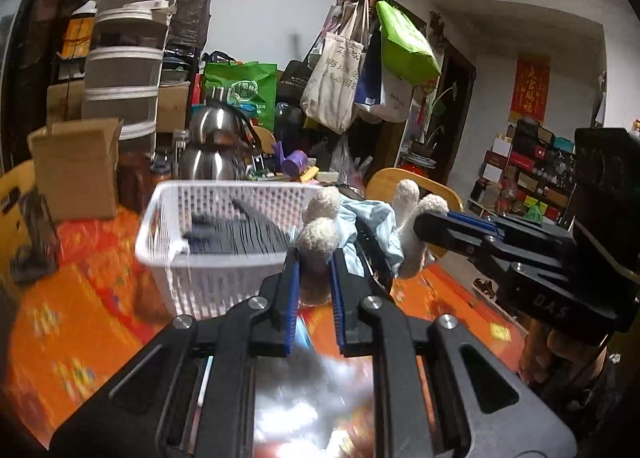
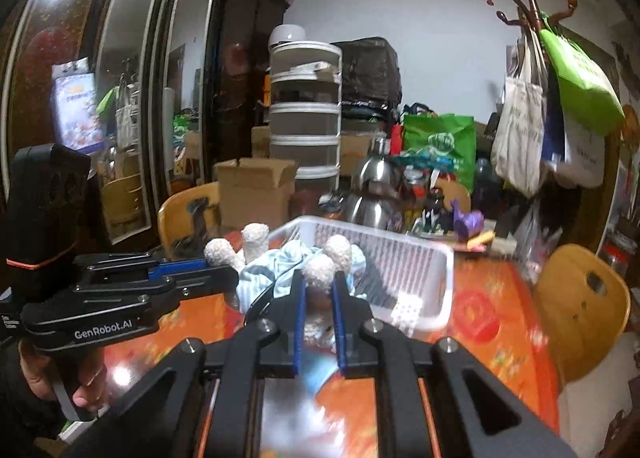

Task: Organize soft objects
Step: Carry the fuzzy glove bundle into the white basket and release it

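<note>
A soft plush toy with cream fuzzy limbs and a light blue garment (image 1: 360, 222) hangs between both grippers above the orange table, beside the white mesh basket (image 1: 208, 258). My left gripper (image 1: 314, 258) is shut on one cream limb (image 1: 318, 236). My right gripper (image 2: 319, 282) is shut on another cream limb (image 2: 318, 272); it also shows in the left wrist view (image 1: 432, 218). The plush (image 2: 280, 262) sits just left of the basket (image 2: 420, 258). A dark cloth (image 1: 236, 234) lies inside the basket.
The orange patterned tablecloth (image 1: 80, 318) covers the table. A cardboard box (image 1: 76, 166), steel kettle (image 1: 220, 138) and clutter stand behind the basket. Wooden chairs (image 2: 580, 306) stand at the table's sides. A coat rack with bags (image 1: 372, 58) is behind.
</note>
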